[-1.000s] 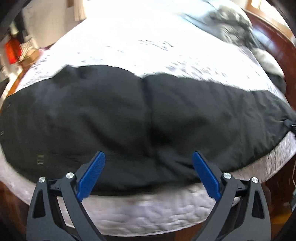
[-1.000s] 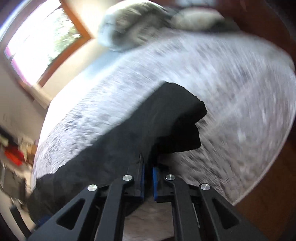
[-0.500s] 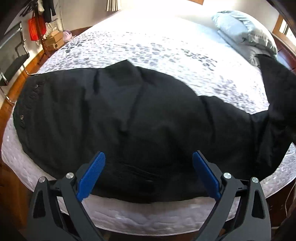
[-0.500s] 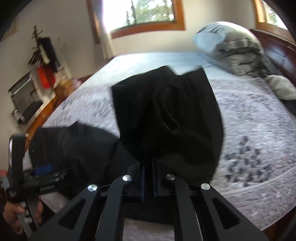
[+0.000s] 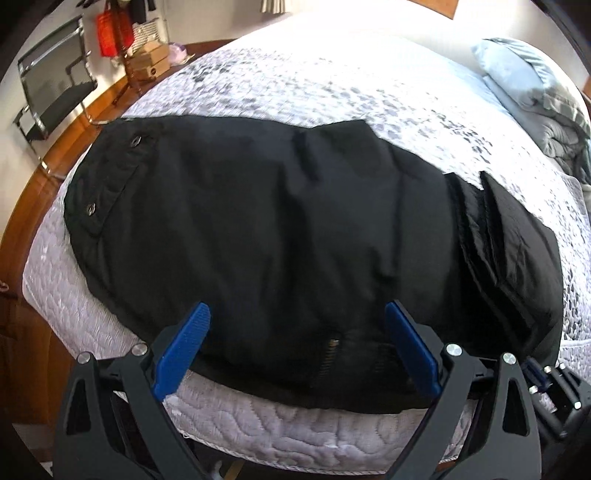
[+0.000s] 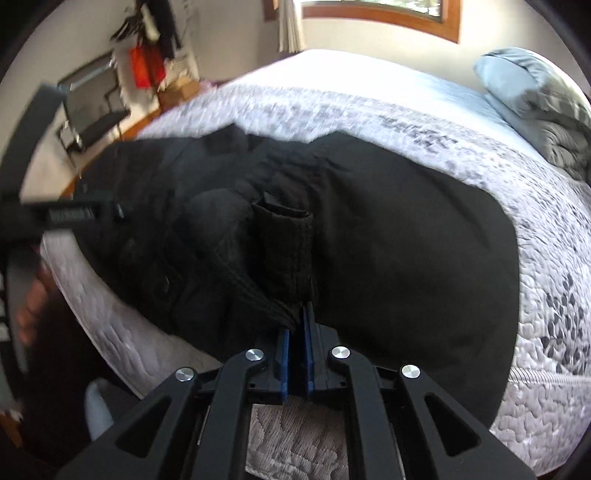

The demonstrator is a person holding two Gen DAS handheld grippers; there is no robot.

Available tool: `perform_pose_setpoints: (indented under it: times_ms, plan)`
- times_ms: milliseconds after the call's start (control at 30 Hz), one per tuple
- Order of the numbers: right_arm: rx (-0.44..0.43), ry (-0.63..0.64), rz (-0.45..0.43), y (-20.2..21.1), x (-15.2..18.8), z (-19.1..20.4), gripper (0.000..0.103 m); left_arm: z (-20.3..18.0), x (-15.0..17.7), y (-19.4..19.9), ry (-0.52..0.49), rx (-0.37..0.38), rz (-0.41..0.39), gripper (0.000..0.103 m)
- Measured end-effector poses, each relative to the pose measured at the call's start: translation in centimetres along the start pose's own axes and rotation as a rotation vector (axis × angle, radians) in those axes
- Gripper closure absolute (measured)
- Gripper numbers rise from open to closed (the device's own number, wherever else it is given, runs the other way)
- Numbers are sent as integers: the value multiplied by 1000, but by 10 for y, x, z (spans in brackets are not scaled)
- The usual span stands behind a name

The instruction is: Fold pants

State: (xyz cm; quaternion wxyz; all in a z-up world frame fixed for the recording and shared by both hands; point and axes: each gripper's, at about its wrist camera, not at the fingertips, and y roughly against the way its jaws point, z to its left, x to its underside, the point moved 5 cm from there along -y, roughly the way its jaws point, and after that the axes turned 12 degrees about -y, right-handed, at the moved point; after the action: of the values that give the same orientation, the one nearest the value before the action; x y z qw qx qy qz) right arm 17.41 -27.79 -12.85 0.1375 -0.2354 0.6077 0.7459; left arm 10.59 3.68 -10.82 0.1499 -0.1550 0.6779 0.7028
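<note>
Black pants (image 5: pixel 280 229) lie across the near edge of a bed with a white and grey quilt (image 5: pixel 332 85). Their waistband with metal buttons (image 5: pixel 110 177) is at the left, and the leg ends are folded back over them at the right (image 5: pixel 517 243). My left gripper (image 5: pixel 295 347) hovers open over the near hem, nothing between its blue pads. In the right wrist view my right gripper (image 6: pixel 295 325) is shut on a bunched cuff of the pants (image 6: pixel 288 251), held low over the folded cloth (image 6: pixel 406 258). The left gripper's body (image 6: pixel 55 214) and a hand (image 6: pixel 29 306) show blurred at the left.
Grey pillows (image 5: pixel 535 96) lie at the bed's far right. Beside the bed's left side are wooden floor, a metal-framed chair (image 5: pixel 55 85), a red bag (image 5: pixel 110 33) and cardboard boxes (image 5: pixel 147 62). A window (image 6: pixel 380 14) is on the far wall. The bed's near edge drops off just below the grippers.
My right gripper carried the leg end up and over toward the waistband, and the fold has come down onto the pants. The left gripper slid left along the near edge, staying open.
</note>
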Motion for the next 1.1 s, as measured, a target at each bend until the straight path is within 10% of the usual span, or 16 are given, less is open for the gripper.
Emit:
perform_pose_setpoints:
  times_ms: [167, 267, 533, 767, 1100]
  plan:
    - [-62, 42, 70, -7, 15, 7, 54, 7, 5, -8, 19, 8, 20, 8]
    - [-189, -26, 83, 6, 18, 10, 47, 8, 5, -11, 15, 17, 25, 8]
    - [-104, 3, 44, 7, 3, 26, 47, 12, 9, -18, 39, 44, 36, 8]
    - [-41, -1, 48, -4, -3, 24, 93, 17, 11, -19, 17, 31, 25, 8]
    - [-139, 25, 110, 0, 2, 46, 94, 20, 15, -18, 15, 43, 21, 7]
